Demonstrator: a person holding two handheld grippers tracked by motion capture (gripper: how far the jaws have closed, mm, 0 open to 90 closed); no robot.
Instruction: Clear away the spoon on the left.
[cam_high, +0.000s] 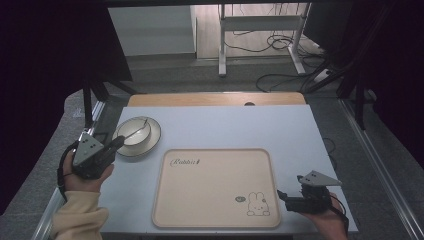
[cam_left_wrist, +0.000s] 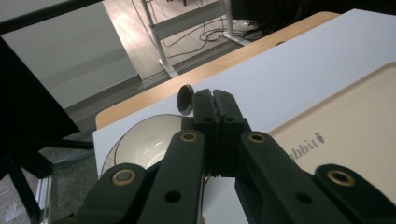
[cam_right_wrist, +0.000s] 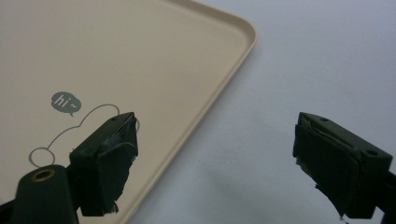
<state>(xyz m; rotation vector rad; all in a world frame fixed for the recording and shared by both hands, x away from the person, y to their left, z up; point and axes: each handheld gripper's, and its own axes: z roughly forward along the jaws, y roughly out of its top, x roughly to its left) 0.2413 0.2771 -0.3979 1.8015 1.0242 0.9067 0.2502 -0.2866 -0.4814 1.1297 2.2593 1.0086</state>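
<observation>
1. Nearest the lens, a pale yellow sleeve (cam_high: 80, 215) comes in at the near left. Its hand carries the left gripper (cam_high: 119, 143) towards the crockery at the table's left.
2. The left gripper's jaws are pressed together with nothing visibly between them. Its tips point at the near left rim of a plate (cam_high: 156, 131).
3. A white bowl (cam_high: 135, 132) sits on that plate, at the far left of the white table (cam_high: 225, 125) and just left of the tray's far left corner.
4. A spoon (cam_high: 143, 125) rests inside the bowl. In the left gripper view its rounded end (cam_left_wrist: 186, 99) stands just beside the closed tips (cam_left_wrist: 215, 95); whether they touch cannot be told.
5. At the near right, the right gripper (cam_high: 280, 195) hangs with its jaws wide apart and empty. It points left at the near right corner of the beige tray (cam_high: 215, 150), beside the printed rabbit (cam_high: 258, 205).
6. The tray lies bare in the middle of the table.
7. Judged from this, the step in hand is the approach to the bowl set, probably bound for the tray.
8. The next move calls for the left jaws to part, then close on the spoon or the bowl's rim before any lift.
</observation>
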